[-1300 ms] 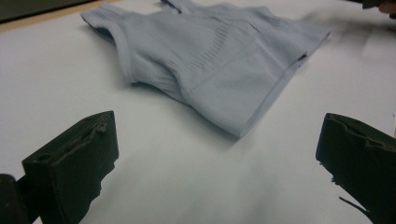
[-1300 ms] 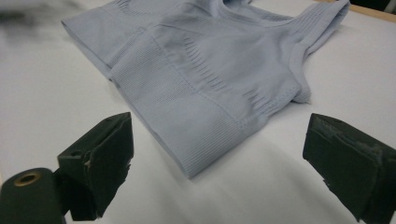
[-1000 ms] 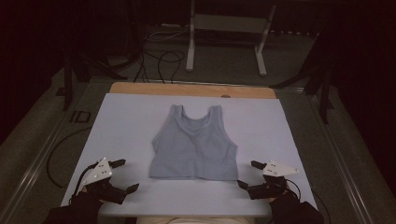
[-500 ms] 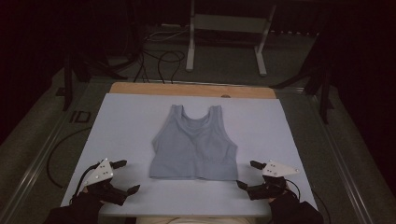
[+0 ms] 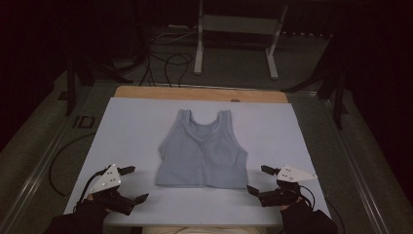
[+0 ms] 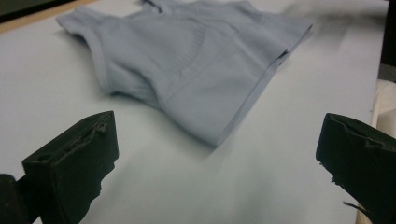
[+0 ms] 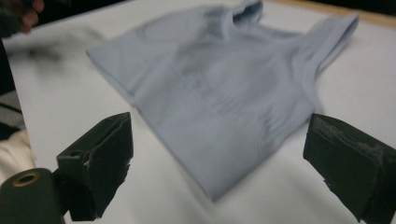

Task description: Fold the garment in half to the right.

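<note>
A light blue sleeveless top [image 5: 203,153] lies flat on the white table cover [image 5: 136,126], straps toward the far side and hem toward me. My left gripper [image 5: 132,184] stands open near the front edge, just left of the hem's left corner. In the left gripper view the top [image 6: 196,60] lies ahead between the wide-apart jaws, hem corner nearest. My right gripper [image 5: 258,180] is open too, just right of the hem's right corner. The right gripper view has the top [image 7: 224,88] in front of its spread jaws. Neither gripper touches the cloth.
A wooden strip [image 5: 199,93] edges the table's far side. Beyond it stand a metal frame [image 5: 238,39] and cables [image 5: 165,58] on the floor. Bare cover lies left and right of the top. The front edge runs just behind both grippers.
The left gripper has crept slightly right toward the hem corner. The right gripper and the top have stayed put.
</note>
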